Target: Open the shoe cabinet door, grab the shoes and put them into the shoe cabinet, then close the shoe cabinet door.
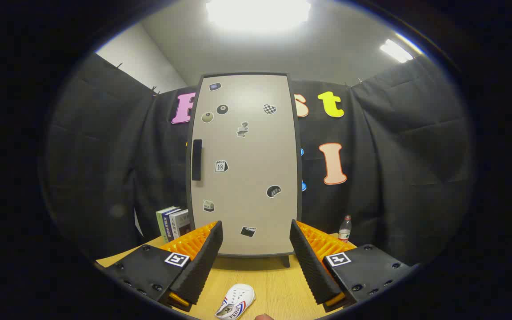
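— Beige door (247,164) of the shoe cabinet (245,76) stands shut, straight ahead of the gripper (256,249), with a dark handle (197,159) on its left edge and stickers across its face. Confirm the gripper?

— Fingers spread wide, gripping nothing. The cabinet's lower part shows in the gap between them.

— Location of the shoe?

— One white shoe (235,302) with red and blue stripes lies on the wooden table (278,284), between the fingers and nearer than their tips.

— Other items?

— Books (174,223) stand beyond the left finger, beside the cabinet. A water bottle (345,228) stands beyond the right finger.
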The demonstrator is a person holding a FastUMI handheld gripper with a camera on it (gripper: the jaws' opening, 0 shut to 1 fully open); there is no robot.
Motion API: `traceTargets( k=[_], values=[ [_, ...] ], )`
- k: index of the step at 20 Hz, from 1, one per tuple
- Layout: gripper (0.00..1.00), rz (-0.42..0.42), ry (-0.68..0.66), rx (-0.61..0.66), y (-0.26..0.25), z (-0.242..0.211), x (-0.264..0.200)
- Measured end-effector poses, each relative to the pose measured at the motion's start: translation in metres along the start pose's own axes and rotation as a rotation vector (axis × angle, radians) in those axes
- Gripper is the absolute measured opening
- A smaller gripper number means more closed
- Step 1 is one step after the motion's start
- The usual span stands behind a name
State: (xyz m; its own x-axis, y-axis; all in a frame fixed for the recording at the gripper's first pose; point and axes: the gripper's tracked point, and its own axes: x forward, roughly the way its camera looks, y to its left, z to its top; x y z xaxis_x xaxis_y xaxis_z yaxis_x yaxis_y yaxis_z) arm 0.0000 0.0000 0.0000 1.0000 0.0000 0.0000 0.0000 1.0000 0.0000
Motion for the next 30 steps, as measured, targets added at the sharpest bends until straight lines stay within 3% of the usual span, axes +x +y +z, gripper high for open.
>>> traceTargets(
  k=[21,30],
  values=[
    [0.95,0.062,0.023,-0.015,0.038,0.007,0.019],
    [0.95,0.074,-0.012,-0.068,0.059,0.042,0.081]
  ],
)
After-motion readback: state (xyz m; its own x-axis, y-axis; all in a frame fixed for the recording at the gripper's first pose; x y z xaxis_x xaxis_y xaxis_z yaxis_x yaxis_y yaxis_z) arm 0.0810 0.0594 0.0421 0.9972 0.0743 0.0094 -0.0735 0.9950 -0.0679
